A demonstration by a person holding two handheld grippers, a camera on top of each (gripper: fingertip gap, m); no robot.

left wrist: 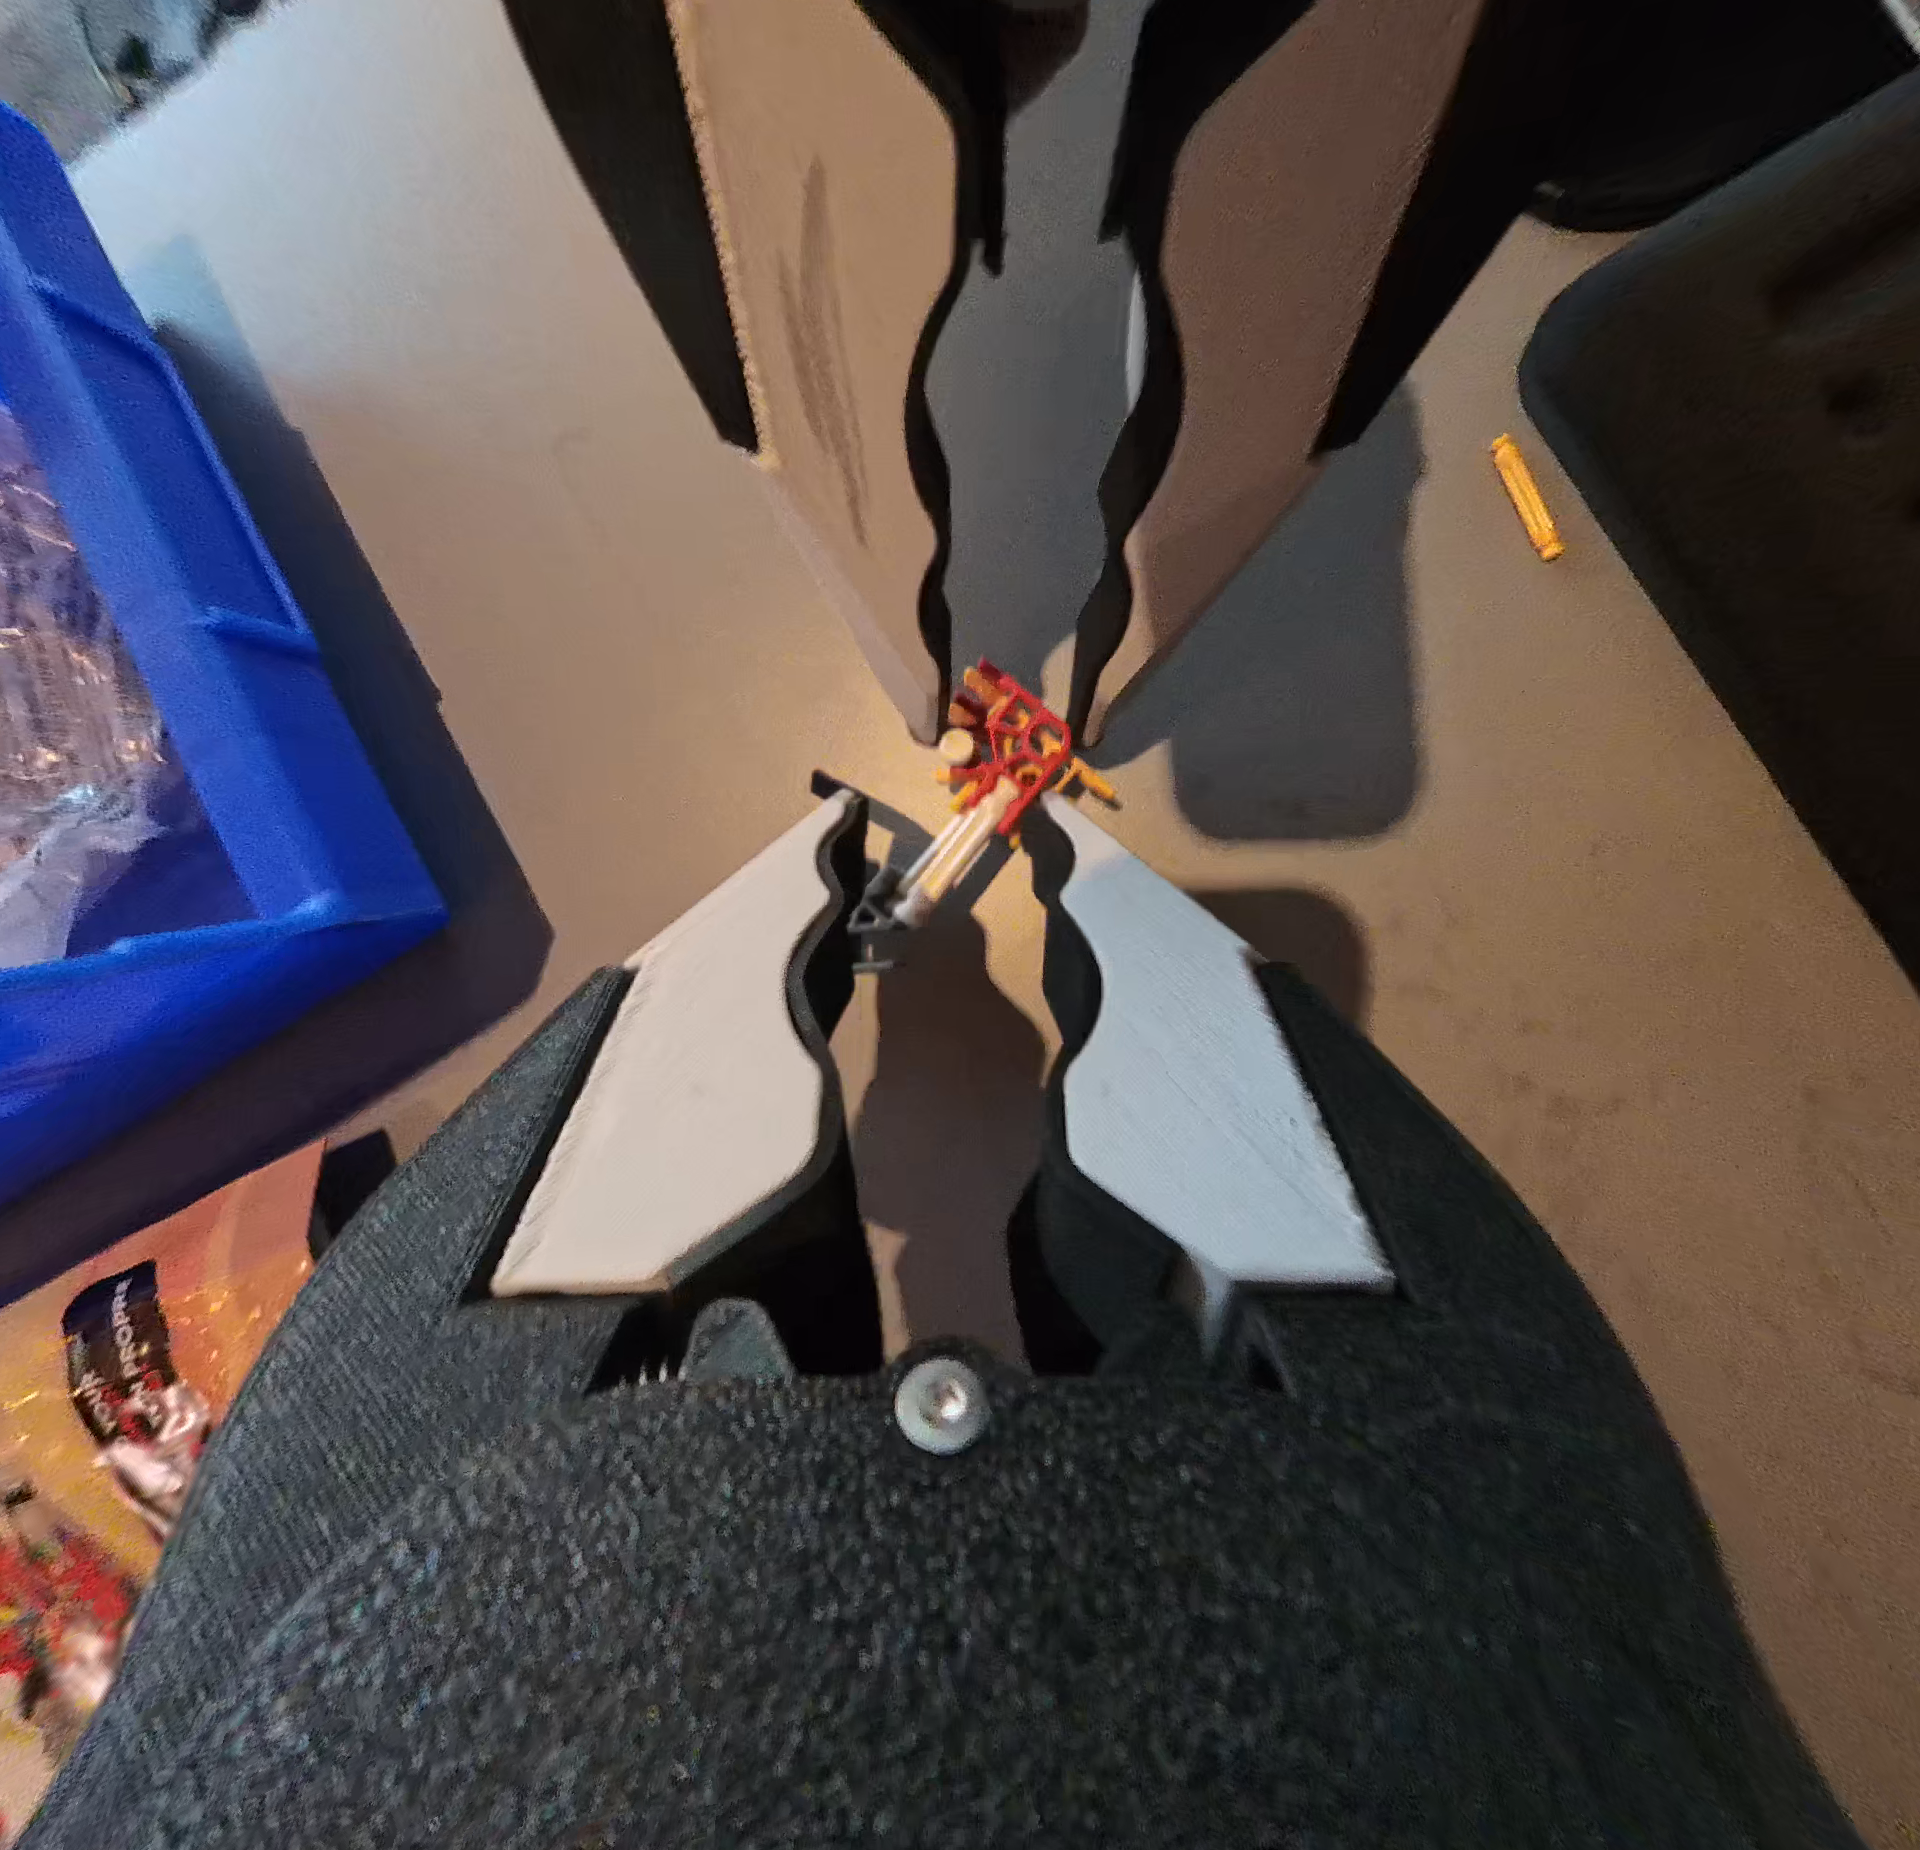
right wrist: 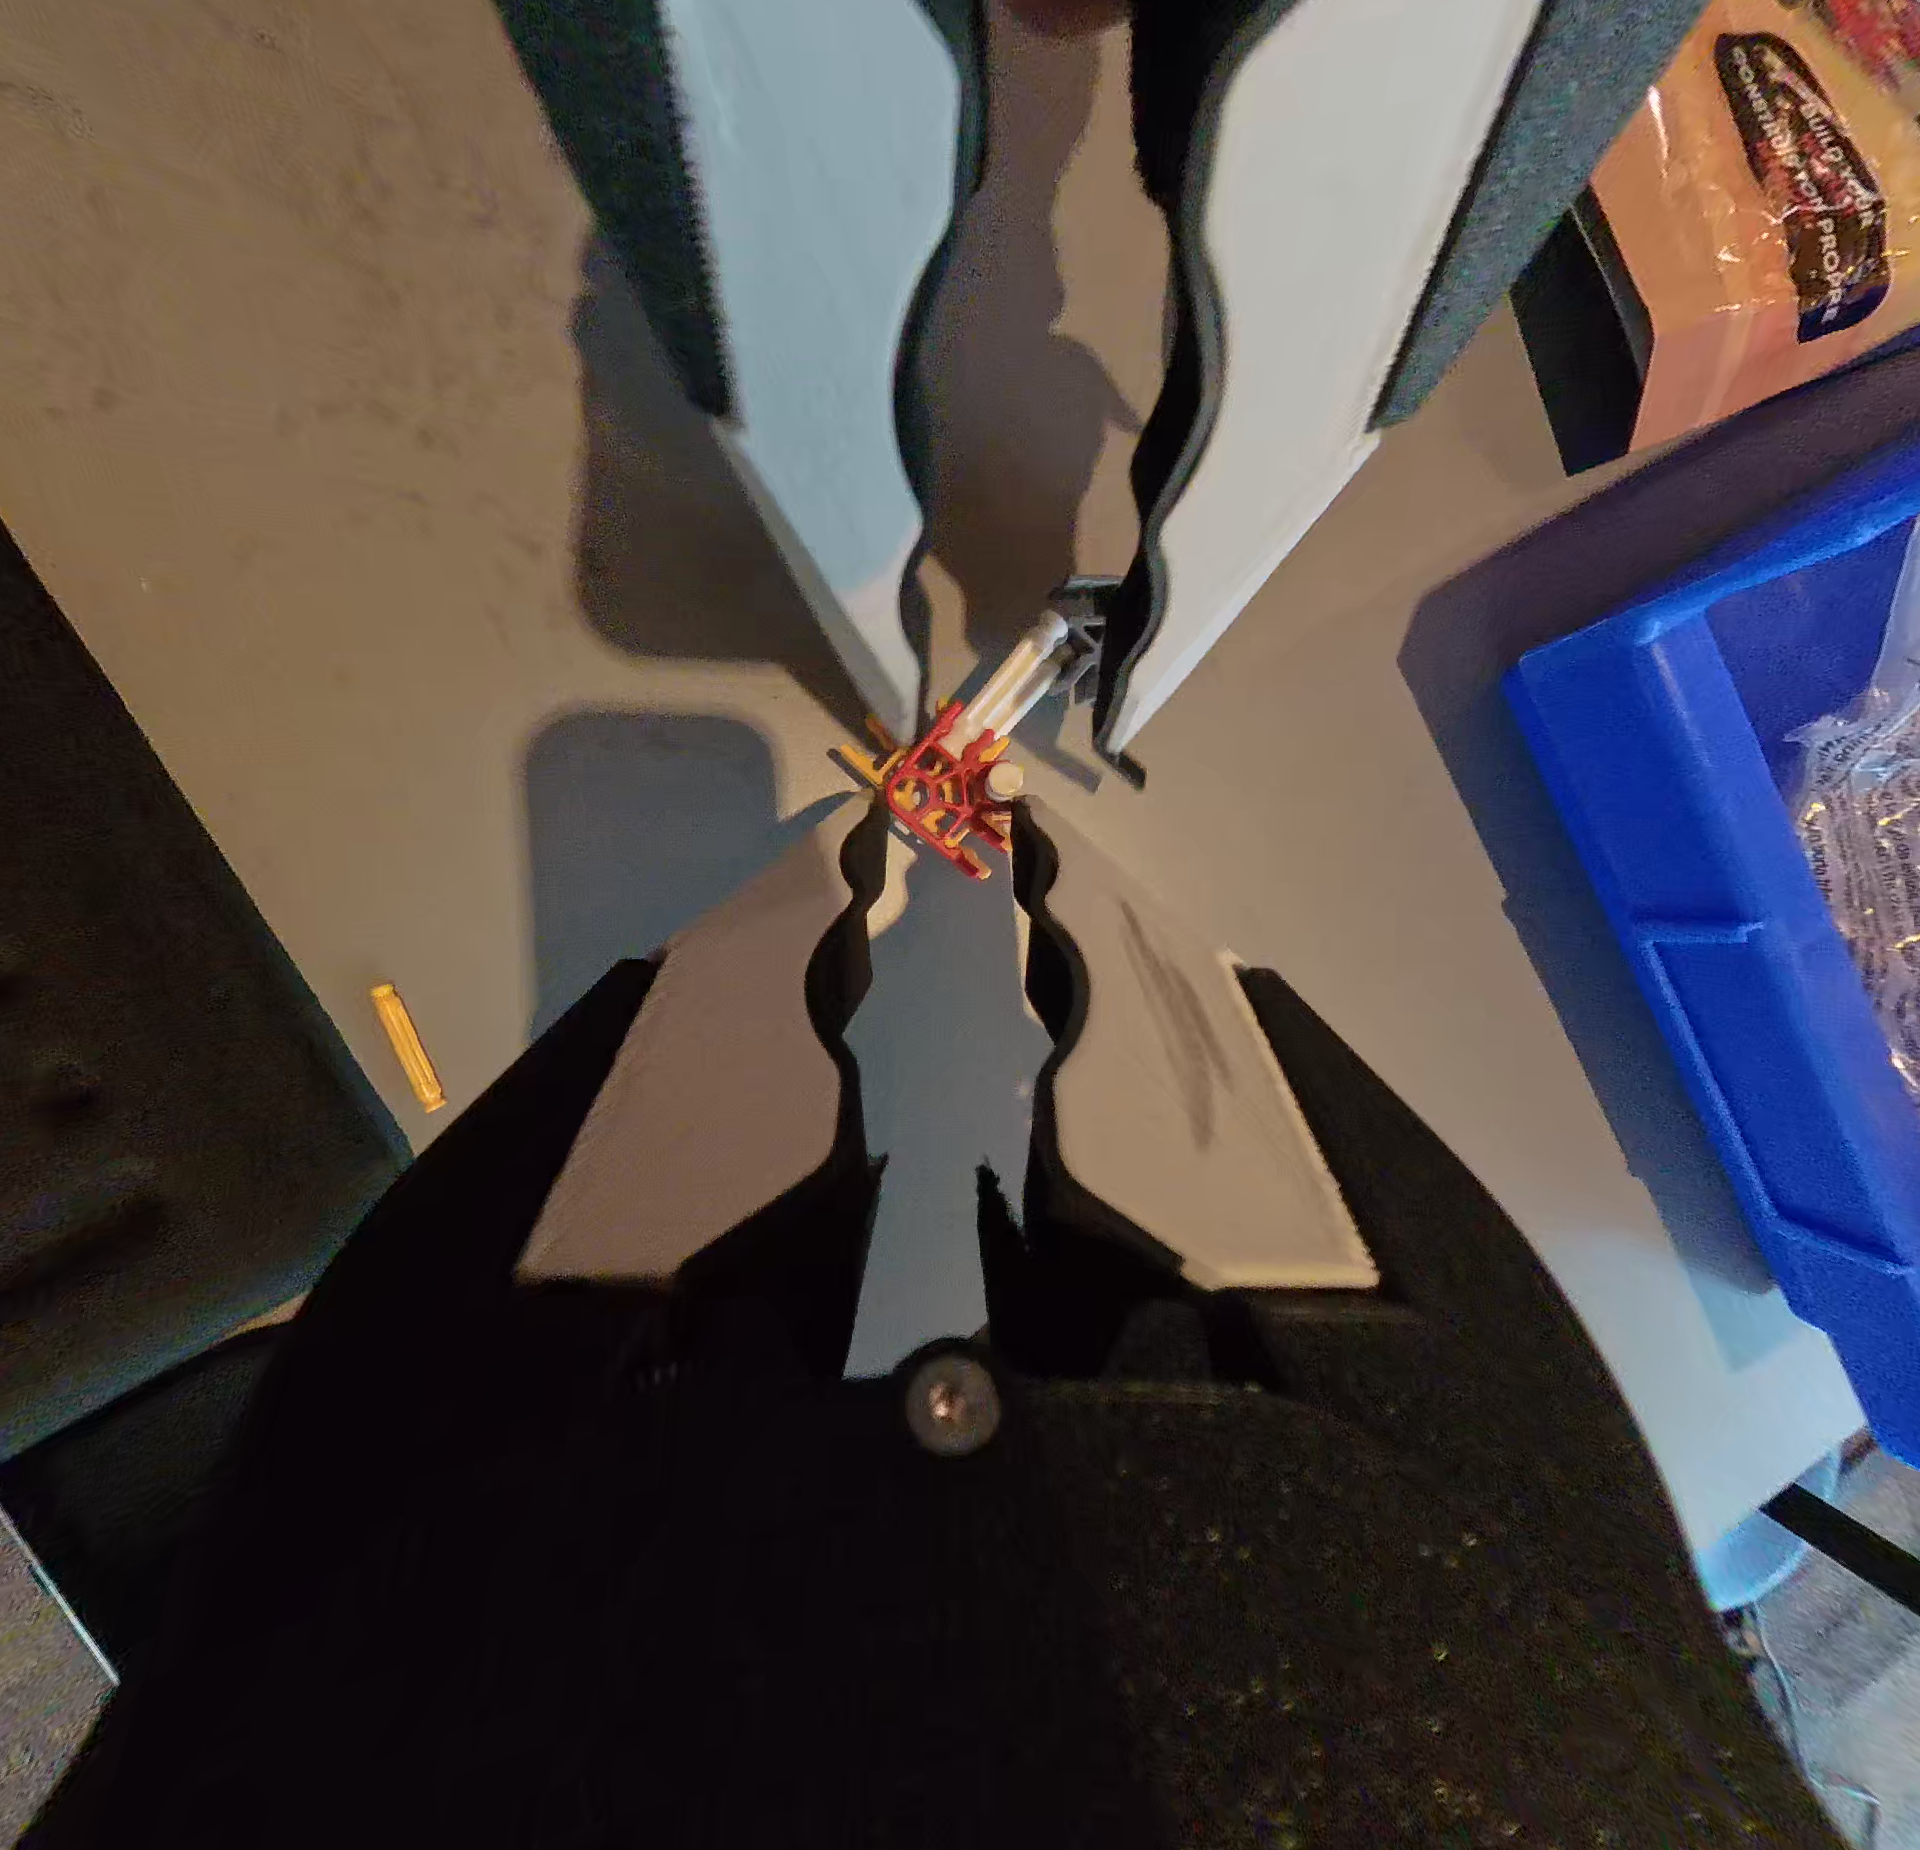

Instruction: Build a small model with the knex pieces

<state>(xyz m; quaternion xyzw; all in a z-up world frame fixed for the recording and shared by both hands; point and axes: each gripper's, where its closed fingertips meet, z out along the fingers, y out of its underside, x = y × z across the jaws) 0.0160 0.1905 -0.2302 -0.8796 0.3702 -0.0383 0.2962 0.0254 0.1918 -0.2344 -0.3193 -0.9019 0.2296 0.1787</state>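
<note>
A small toy assembly hangs above the grey table: a red connector point(left wrist: 1023, 735) with yellow rods, a white rod point(left wrist: 956, 850) and a grey connector point(left wrist: 871, 901) at the rod's end. My right gripper point(right wrist: 948, 829) is shut on the red connector point(right wrist: 940, 792); in the left wrist view it point(left wrist: 1013, 735) comes in from the top. My left gripper point(left wrist: 945, 808) faces it, jaws apart around the white rod point(right wrist: 1013, 683). The grey connector point(right wrist: 1086, 647) lies against one left finger. The left gripper point(right wrist: 1008, 735) enters the right wrist view from the top.
A blue bin point(left wrist: 208, 761) point(right wrist: 1714, 917) holding clear plastic bags stands beside the grippers. A loose yellow rod point(left wrist: 1525, 496) point(right wrist: 408, 1047) lies on the table near a dark object point(left wrist: 1766, 450). An orange packet point(left wrist: 104, 1385) point(right wrist: 1787, 190) lies past the bin. My left and right fingertips are right by each other.
</note>
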